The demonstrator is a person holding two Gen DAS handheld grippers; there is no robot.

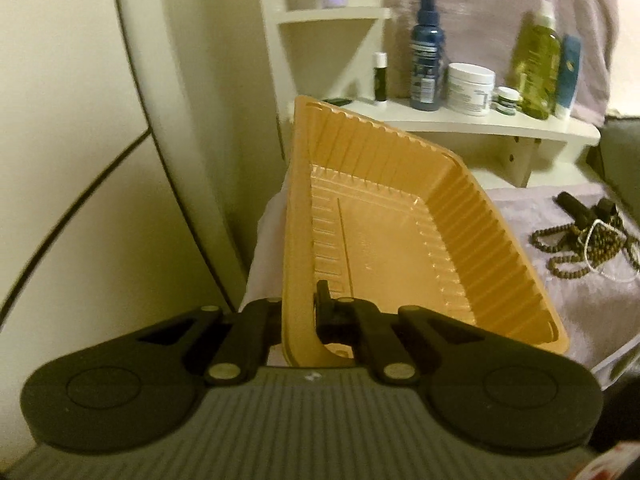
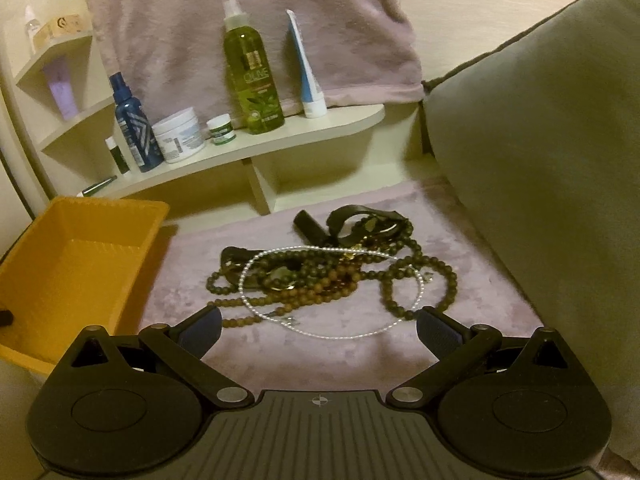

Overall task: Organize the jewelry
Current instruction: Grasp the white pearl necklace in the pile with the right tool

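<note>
My left gripper (image 1: 298, 316) is shut on the near wall of an empty orange plastic tray (image 1: 384, 236) and holds it tilted. The tray also shows at the left of the right wrist view (image 2: 76, 264). A tangled pile of jewelry (image 2: 332, 268) lies on the pink cloth: dark and brown bead necklaces, a thin silver chain (image 2: 320, 330) and a black strap (image 2: 352, 216). The pile shows at the far right of the left wrist view (image 1: 588, 240). My right gripper (image 2: 319, 322) is open and empty, just in front of the pile.
A cream shelf (image 2: 280, 138) behind holds a green bottle (image 2: 250, 76), blue spray bottle (image 2: 130, 120), white jars (image 2: 178, 134) and a tube (image 2: 306, 68). A pink towel (image 2: 240, 12) hangs behind it. A large grey-green cushion (image 2: 540, 160) stands at the right.
</note>
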